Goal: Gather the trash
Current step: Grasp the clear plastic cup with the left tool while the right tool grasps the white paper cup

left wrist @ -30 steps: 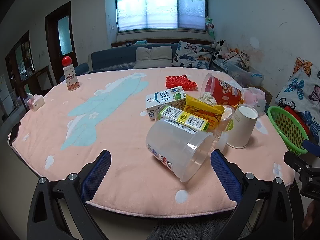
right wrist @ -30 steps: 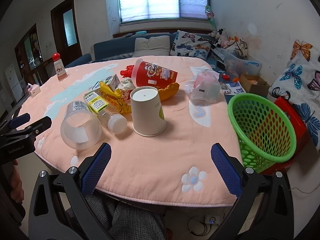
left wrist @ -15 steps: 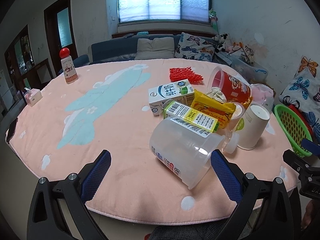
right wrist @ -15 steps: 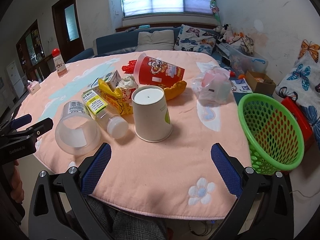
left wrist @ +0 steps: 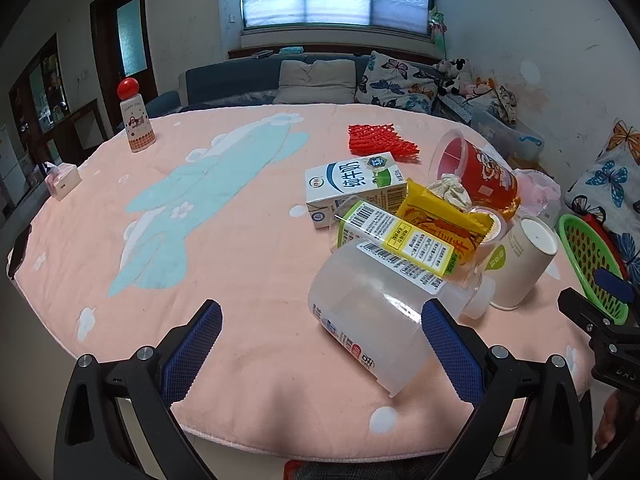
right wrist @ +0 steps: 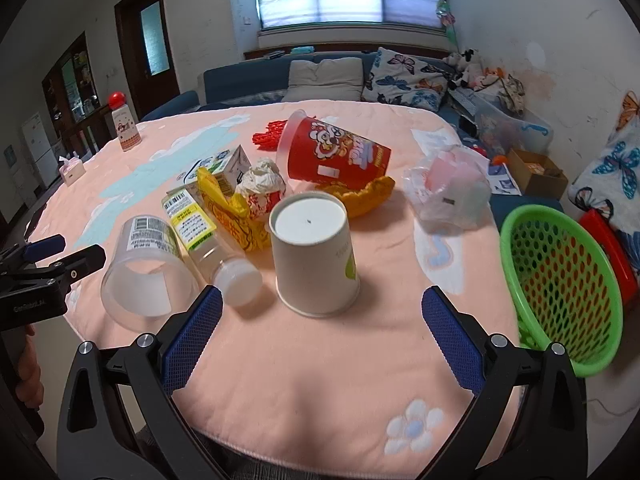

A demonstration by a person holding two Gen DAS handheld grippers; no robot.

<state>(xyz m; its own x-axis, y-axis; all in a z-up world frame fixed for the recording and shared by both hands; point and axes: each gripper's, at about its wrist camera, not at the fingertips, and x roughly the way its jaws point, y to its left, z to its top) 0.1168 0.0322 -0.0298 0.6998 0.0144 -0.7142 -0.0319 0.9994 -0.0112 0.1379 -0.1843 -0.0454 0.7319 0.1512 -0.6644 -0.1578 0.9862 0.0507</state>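
Note:
Trash lies piled on the pink round table (left wrist: 224,240): a clear plastic cup (left wrist: 368,320) on its side, a labelled bottle (left wrist: 400,240), a milk carton (left wrist: 352,184), a yellow wrapper (left wrist: 444,220), a red cup (left wrist: 480,172) and an upturned white paper cup (right wrist: 312,248). My left gripper (left wrist: 320,344) is open, its right finger beside the clear cup's mouth. Just short of the paper cup, my right gripper (right wrist: 320,324) is open and holds nothing. A green basket (right wrist: 560,280) hangs off the table's right edge.
A red net (left wrist: 380,144), a red-capped bottle (left wrist: 136,120) and a tissue box (left wrist: 62,178) lie farther back. A clear plastic bag (right wrist: 452,192) lies at the table's right side. A sofa with cushions (left wrist: 320,80) stands behind.
Both grippers have moved forward over the table edge; the clear cup and the paper cup now look larger and closer. Nothing was taken hold of.

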